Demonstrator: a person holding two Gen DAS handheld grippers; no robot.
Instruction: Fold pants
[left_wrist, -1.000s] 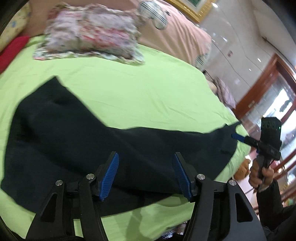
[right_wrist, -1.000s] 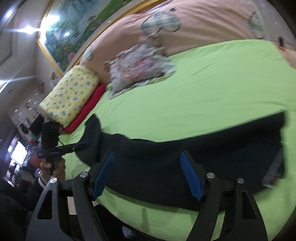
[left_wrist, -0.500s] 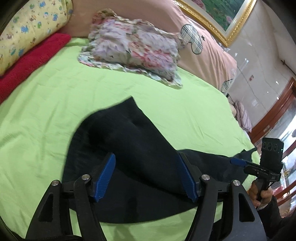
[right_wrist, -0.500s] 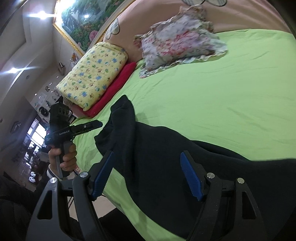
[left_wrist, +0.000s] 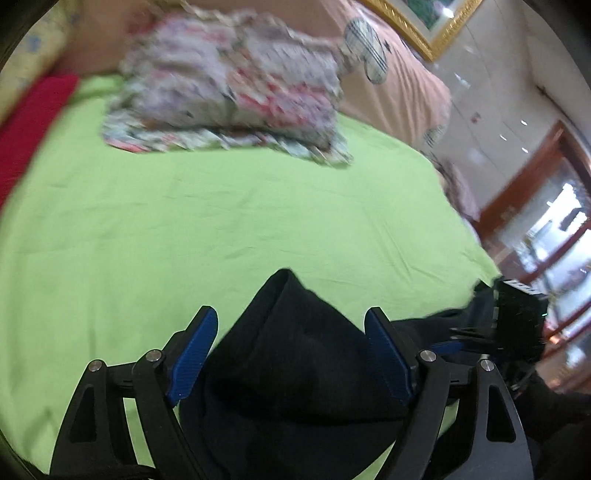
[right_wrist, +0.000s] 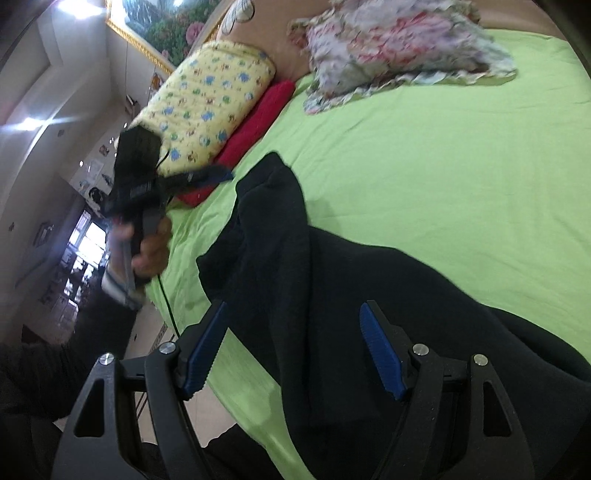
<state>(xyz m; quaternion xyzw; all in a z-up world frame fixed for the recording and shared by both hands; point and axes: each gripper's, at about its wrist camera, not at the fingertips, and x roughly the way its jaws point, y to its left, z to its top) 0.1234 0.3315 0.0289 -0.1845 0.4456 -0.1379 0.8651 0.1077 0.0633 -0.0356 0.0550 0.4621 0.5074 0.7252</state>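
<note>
I am looking along the left tongs (left_wrist: 291, 354), whose blue pads (left_wrist: 194, 356) are standing wide and have just been opening, gripping nothing; the dark pants (left_wrist: 295, 369) are lying bunched on the bed beneath and between them, a peaked fold rising just ahead of the tips. I am holding the right tongs (right_wrist: 295, 347) wide as well, pads clear of the cloth, with the same pants spreading under them and trailing off to their right. Ahead and to the left of the right tongs, the garment's raised end is sitting close to the near bed edge. Beyond both tongs the green bedsheet (left_wrist: 221, 221) is stretching away bare to a floral pillow (left_wrist: 236, 96), blurred in both views. To the far left of the right tongs a yellow patterned pillow (right_wrist: 210, 103) is resting on a red cushion (right_wrist: 255, 129). The person's hand (right_wrist: 151, 251) is gripping the left tool's handle at that side, over the bed edge.
</note>
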